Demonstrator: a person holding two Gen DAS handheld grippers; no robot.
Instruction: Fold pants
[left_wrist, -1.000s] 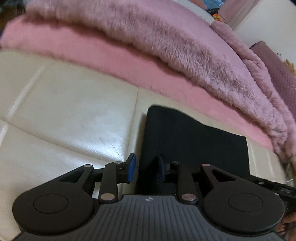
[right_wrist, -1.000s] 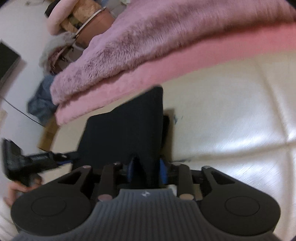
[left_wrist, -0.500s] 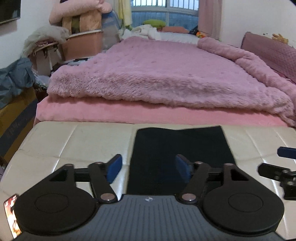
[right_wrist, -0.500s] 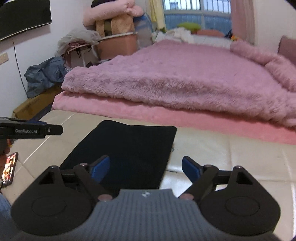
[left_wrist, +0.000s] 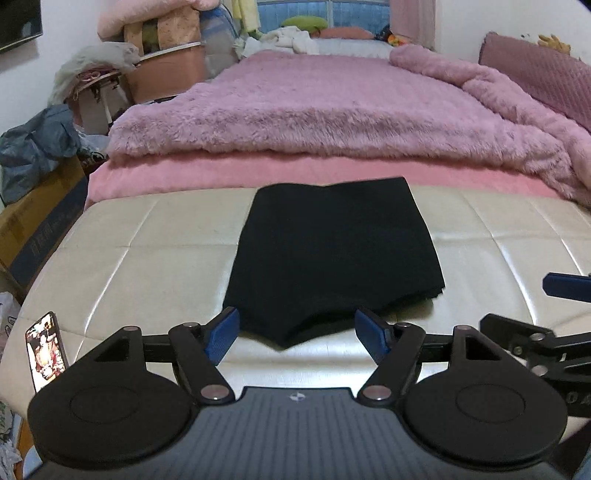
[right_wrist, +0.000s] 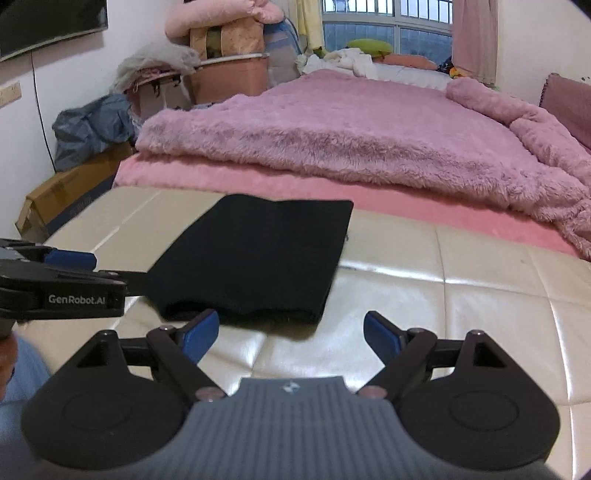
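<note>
The black pants (left_wrist: 332, 251) lie folded flat into a compact rectangle on the cream leather bench (left_wrist: 140, 240). They also show in the right wrist view (right_wrist: 258, 258). My left gripper (left_wrist: 301, 334) is open and empty, pulled back just short of the pants' near edge. My right gripper (right_wrist: 290, 334) is open and empty, also held back from the near edge. The left gripper shows from the side in the right wrist view (right_wrist: 66, 280).
A bed with a pink fluffy blanket (left_wrist: 332, 107) runs along the bench's far edge. A phone (left_wrist: 46, 349) lies on the bench's near left corner. Cardboard boxes (right_wrist: 62, 199) and piled clothes stand on the floor at left.
Both grippers were shut on the pants' edge a second ago; they have let go, opened wide and drawn back and up. The pants now rest folded on the bench.
</note>
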